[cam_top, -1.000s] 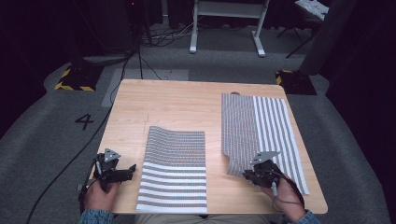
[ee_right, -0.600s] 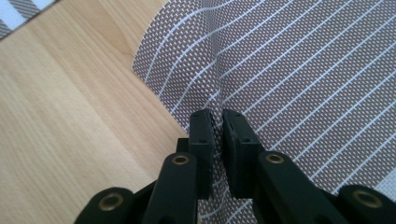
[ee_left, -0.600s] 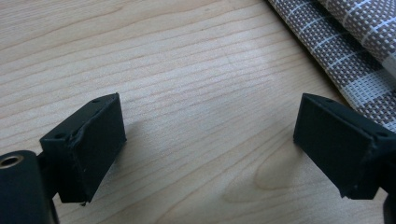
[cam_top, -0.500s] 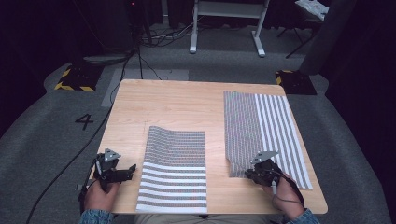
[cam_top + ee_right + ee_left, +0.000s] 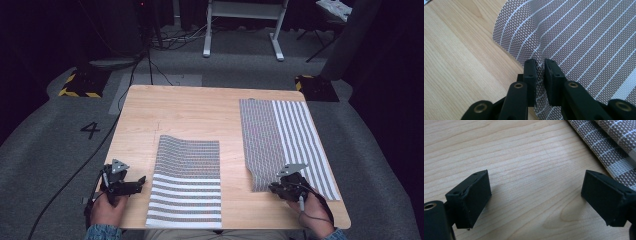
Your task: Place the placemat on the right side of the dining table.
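Note:
Two striped woven placemats lie on a wooden table (image 5: 200,115). The left placemat (image 5: 186,180) lies flat near the front edge, and its corner (image 5: 609,147) shows in the left gripper view. My left gripper (image 5: 141,183) (image 5: 536,195) rests open on bare wood just left of it, nothing between its jaws. The right placemat (image 5: 280,140) (image 5: 579,37) is folded lengthwise. My right gripper (image 5: 274,188) (image 5: 540,66) sits at its near edge, shut on a raised fold of it. Its jaws have just been opening slightly, with the fold still between the pads.
Bare wood spans the table's far half and the strip between the mats (image 5: 232,165). Beyond the table are grey carpet, black cables (image 5: 150,60), a white stand's legs (image 5: 240,30) and a yellow-black floor marker (image 5: 80,85).
The right gripper and the near edge of the right placemat have shifted slightly to the right. The left gripper and left placemat have not moved.

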The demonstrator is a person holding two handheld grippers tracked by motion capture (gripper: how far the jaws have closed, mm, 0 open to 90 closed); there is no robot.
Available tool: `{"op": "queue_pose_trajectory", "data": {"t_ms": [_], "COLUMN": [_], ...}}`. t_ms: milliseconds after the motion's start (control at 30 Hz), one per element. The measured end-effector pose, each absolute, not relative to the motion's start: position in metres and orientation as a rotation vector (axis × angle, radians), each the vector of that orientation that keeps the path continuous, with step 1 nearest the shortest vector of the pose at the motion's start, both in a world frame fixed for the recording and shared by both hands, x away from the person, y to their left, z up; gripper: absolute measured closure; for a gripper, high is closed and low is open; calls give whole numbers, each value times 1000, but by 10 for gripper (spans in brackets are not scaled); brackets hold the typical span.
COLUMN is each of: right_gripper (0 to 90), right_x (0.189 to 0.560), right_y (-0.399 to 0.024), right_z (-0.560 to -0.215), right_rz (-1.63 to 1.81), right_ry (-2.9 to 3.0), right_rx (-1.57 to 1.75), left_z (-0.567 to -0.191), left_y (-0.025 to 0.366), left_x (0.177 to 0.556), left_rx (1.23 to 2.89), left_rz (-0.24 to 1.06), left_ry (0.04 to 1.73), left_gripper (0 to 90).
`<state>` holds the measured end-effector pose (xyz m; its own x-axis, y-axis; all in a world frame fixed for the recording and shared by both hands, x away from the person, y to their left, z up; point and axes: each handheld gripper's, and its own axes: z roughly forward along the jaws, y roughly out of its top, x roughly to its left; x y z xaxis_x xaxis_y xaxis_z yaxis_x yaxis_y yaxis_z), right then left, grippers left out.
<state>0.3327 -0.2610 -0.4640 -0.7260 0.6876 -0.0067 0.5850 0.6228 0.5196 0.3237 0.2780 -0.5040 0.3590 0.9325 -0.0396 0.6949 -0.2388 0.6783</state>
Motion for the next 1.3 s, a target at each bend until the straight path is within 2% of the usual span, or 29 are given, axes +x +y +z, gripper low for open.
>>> {"op": "queue_pose_trajectory", "data": {"t_ms": [233, 367, 433, 500, 633, 733, 900, 1100, 1300], "right_gripper": [784, 638, 606, 637, 839, 886, 894, 893, 758], "right_x": [332, 331, 328, 325, 326, 332, 337, 334, 333], "right_y": [-264, -265, -263, -262, -266, -267, -264, -263, -262], "right_z": [-463, -463, -458, -451, -443, -451, -472, -474, -467], "right_rz": [745, 775, 823, 873, 900, 850, 770, 763, 825], "right_ry": [2628, 2645, 2661, 2643, 2604, 2621, 2674, 2657, 2630], "right_rx": [1080, 1085, 1089, 1087, 1087, 1095, 1105, 1087, 1125], "left_z": [-504, -504, -504, -504, -504, -504, -504, -504, -504], "left_y": [278, 278, 278, 278, 278, 278, 278, 278, 278], "left_x": [324, 324, 324, 324, 324, 324, 324, 324, 324], "left_rx": [2015, 2016, 2016, 2016, 2016, 2016, 2016, 2016, 2016], "left_rz": [506, 505, 505, 506, 505, 505, 505, 504, 497], "left_ry": [1407, 1407, 1407, 1407, 1407, 1406, 1407, 1407, 1407], "left_gripper": [92, 92, 92, 92, 92, 92, 92, 92, 92]}}
